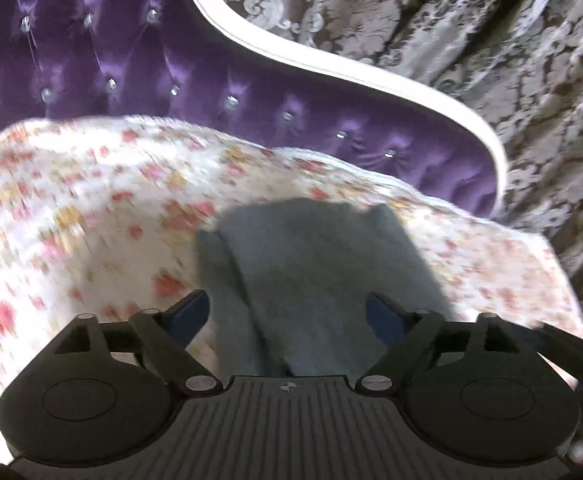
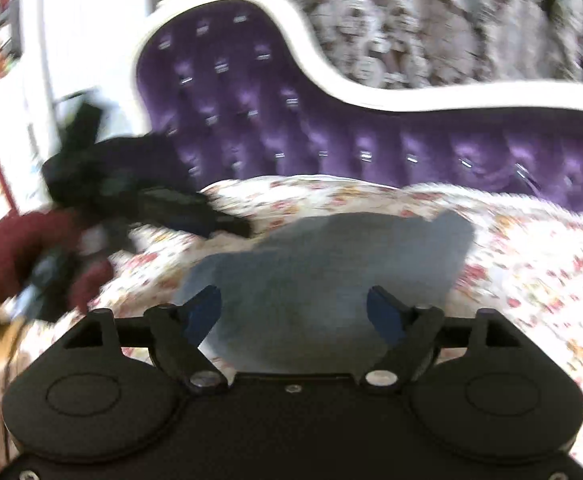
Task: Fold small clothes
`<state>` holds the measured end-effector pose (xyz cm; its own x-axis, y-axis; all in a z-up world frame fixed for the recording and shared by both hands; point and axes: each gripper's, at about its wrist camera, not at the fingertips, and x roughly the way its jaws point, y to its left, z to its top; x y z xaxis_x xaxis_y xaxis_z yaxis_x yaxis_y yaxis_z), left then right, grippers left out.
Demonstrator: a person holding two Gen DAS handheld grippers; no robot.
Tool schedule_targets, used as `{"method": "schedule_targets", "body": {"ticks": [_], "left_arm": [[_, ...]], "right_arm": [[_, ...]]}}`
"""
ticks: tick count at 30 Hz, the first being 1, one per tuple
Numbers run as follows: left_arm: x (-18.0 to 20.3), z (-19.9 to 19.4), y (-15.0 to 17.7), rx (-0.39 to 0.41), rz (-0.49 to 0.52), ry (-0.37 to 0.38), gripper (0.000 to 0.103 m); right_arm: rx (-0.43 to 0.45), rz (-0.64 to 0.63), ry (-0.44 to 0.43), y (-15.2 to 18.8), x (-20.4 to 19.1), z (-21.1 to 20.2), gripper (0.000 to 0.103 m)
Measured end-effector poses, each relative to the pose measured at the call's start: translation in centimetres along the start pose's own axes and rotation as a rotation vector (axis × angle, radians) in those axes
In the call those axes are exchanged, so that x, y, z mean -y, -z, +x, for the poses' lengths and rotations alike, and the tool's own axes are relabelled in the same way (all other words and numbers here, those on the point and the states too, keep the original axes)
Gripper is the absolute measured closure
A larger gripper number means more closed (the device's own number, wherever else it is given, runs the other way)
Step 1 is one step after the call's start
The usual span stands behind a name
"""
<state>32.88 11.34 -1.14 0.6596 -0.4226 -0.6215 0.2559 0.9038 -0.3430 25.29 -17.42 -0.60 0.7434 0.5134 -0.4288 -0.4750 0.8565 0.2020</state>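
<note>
Left hand-held gripper (image 1: 287, 314): fingers apart, holding nothing. Right hand-held gripper (image 2: 293, 308): likewise apart and empty. Grey garment (image 1: 311, 264): one, lying on the flowered bedspread (image 1: 91, 200) near its middle, toward the purple headboard (image 1: 131, 72). We judged it partly folded, a lengthwise crease visible; further folds remained.

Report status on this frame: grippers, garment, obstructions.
Left gripper open, right gripper open, neither gripping. Grey garment lying on floral bedspread. Nothing in the way.
</note>
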Motion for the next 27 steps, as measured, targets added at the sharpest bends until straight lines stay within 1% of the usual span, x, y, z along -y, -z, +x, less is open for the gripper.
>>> {"method": "schedule_targets", "body": {"ticks": [1,4,5,7,8,9,10,12,13,14,15,19,22,24,27], "left_arm": [[0.3,0.1,0.5,-0.006,-0.012,0.008,0.010],[0.9,0.7,1.9,-0.036,-0.020,0.003,0.010],[0.9,1.1,2.2,-0.045,-0.012,-0.014,0.010],[0.5,2.2,2.9,-0.071,-0.012,-0.085,0.010],[-0.3,3.0,3.2,-0.094,-0.033,-0.121,0.010],[-1.0,3.4,3.5,-0.107,-0.058,-0.127,0.010],[-1.6,3.3,3.7,-0.085,-0.070,-0.105,0.009],[-1.7,3.0,3.4,-0.083,-0.068,-0.090,0.008],[-1.7,3.0,3.3,-0.090,-0.071,-0.074,0.007],[-1.7,3.0,3.2,-0.095,-0.080,-0.056,0.006],[-1.8,3.0,3.0,-0.096,-0.097,-0.034,0.006],[-2.1,3.7,2.7,-0.120,-0.191,0.096,0.006],[-1.8,4.8,2.8,-0.123,-0.210,0.121,0.006],[-1.7,5.5,2.5,-0.124,-0.214,0.140,0.006],[-1.9,6.2,2.2,-0.126,-0.253,0.167,0.006]], "right_arm": [[-0.001,0.037,0.003,-0.2,0.8,0.2,0.021],[-0.012,0.137,0.001,-0.5,3.1,0.6,0.021],[-0.019,0.163,0.007,-0.7,3.8,0.9,0.021],[-0.027,0.207,0.011,-0.6,4.8,1.3,0.021],[-0.033,0.233,0.012,-0.6,5.5,1.7,0.021],[-0.039,0.253,0.012,-0.5,6.0,1.8,0.021],[-0.050,0.272,0.009,-0.4,6.6,2.2,0.021],[-0.073,0.302,0.000,-0.3,7.5,2.8,0.021],[-0.085,0.323,-0.010,-0.3,8.1,3.2,0.018],[-0.094,0.343,-0.024,-0.1,8.6,3.4,0.011],[-0.101,0.368,-0.043,-0.1,9.2,3.9,0.009],[-0.126,0.473,-0.125,0.1,11.4,6.1,0.009],[-0.149,0.544,-0.192,0.4,12.4,8.0,0.009],[-0.136,0.548,-0.224,0.4,12.6,8.7,0.007],[-0.140,0.542,-0.265,-0.1,12.7,9.7,0.004]]}}
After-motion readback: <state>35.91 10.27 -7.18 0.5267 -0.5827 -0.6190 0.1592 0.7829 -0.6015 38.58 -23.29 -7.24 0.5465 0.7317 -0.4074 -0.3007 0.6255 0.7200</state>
